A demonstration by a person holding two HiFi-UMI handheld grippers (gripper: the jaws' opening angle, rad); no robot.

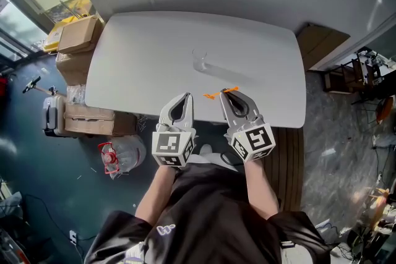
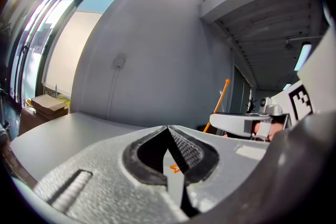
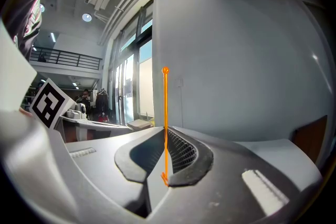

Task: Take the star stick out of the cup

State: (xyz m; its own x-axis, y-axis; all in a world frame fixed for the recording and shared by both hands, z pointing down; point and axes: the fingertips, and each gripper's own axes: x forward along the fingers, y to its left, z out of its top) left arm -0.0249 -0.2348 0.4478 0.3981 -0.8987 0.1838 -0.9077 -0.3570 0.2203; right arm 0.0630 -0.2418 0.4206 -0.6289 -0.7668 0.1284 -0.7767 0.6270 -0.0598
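Observation:
A clear cup [image 1: 200, 62] stands alone near the middle of the white table [image 1: 136, 59]. My right gripper [image 1: 226, 94] hovers over the table's front edge, shut on the thin orange star stick [image 1: 220, 94]. In the right gripper view the star stick [image 3: 165, 107] runs straight up from between the closed jaws of that gripper [image 3: 164, 131], a small ball at its top. The left gripper view shows the star stick [image 2: 220, 99] slanting up out of my right gripper [image 2: 247, 122]. My left gripper [image 1: 185, 97] sits just to the left, well short of the cup, its jaws [image 2: 168, 127] shut and holding nothing.
Cardboard boxes [image 1: 77, 35] are stacked on the floor left of the table, with more boxes [image 1: 93, 120] and a plastic bag [image 1: 117, 154] nearer me. A brown panel [image 1: 318, 43] leans at the table's right end. A plain wall runs behind the table.

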